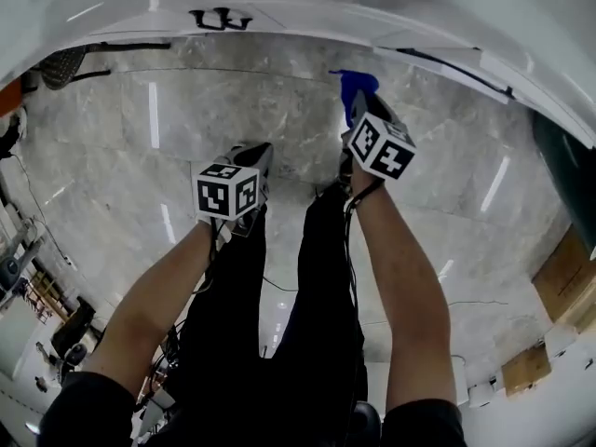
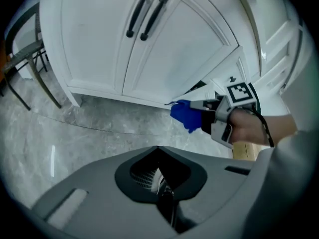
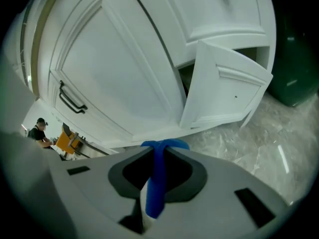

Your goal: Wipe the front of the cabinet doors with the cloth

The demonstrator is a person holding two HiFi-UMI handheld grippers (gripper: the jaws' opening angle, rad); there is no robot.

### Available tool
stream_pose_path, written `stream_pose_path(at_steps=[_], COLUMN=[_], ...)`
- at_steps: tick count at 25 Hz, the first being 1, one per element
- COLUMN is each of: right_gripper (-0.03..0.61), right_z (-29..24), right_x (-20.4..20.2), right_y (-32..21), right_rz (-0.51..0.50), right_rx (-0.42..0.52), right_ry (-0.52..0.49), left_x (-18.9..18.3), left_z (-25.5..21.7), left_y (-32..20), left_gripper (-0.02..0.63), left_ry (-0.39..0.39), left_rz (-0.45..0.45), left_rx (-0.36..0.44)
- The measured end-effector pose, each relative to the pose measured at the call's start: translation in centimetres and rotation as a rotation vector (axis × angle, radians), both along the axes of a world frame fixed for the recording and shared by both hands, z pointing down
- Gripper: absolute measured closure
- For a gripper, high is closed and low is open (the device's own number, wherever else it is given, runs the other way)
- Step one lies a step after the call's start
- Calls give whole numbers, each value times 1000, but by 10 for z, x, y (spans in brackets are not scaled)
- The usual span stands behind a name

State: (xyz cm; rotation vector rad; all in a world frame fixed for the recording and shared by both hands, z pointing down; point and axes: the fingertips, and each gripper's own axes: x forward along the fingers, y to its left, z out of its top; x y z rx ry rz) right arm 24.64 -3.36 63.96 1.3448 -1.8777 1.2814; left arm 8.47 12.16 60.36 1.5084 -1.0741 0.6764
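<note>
Now my right gripper (image 3: 158,151) is clamped on the blue cloth (image 3: 157,183), held just beside the bottom edge of the white cabinet doors (image 3: 114,73). My left gripper (image 2: 158,153) is closed, empty, above the marble floor (image 2: 99,128).

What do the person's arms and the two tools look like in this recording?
The left tool and right tool have grey bodies with black trim, each carrying a white cube printed with black square markers. A thin black cable runs from the right tool down the forearm. The arms are bare below short black sleeves; the trousers are black.
</note>
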Motion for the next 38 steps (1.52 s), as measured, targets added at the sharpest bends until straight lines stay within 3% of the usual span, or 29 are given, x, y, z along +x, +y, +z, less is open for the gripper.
stream_pose_path(at_steps=[4,8,16,21,25,30,34,38], right_gripper=[522,522,522,522,522,522,522,522], right_z=[-44,-90,-206,-262,-271,-260,-254,-258], right_x=[-20,-65,-236,-346,-413,-478,-482,-484], right_y=[27,39,22,24,5,-14,-24,-35], right_rz=[-1,19,-74,-137,-147,-255,-294,-288], right_rx=[-4,11,174,237,262,299,314,316], right_ry=[-32,-110,-305,-389,-443,-487,-469,-456], left_x=[-22,-63,-196,-279,-320,-323,-296,-290], left_z=[-34,-78,-203,-268,-282,-256,-260,-264], left_y=[-3,-7,-41,-43,-48,-32,-17,-20], left_gripper=[615,615,615,615,615,615,615,615], left_ry=[10,27,-36,-105,-126,-143,-135,-113], left_rz=[-62,-138,-230,-244,-297,-330,-287,-304], left_rx=[34,93,384,506,561,527,523,537])
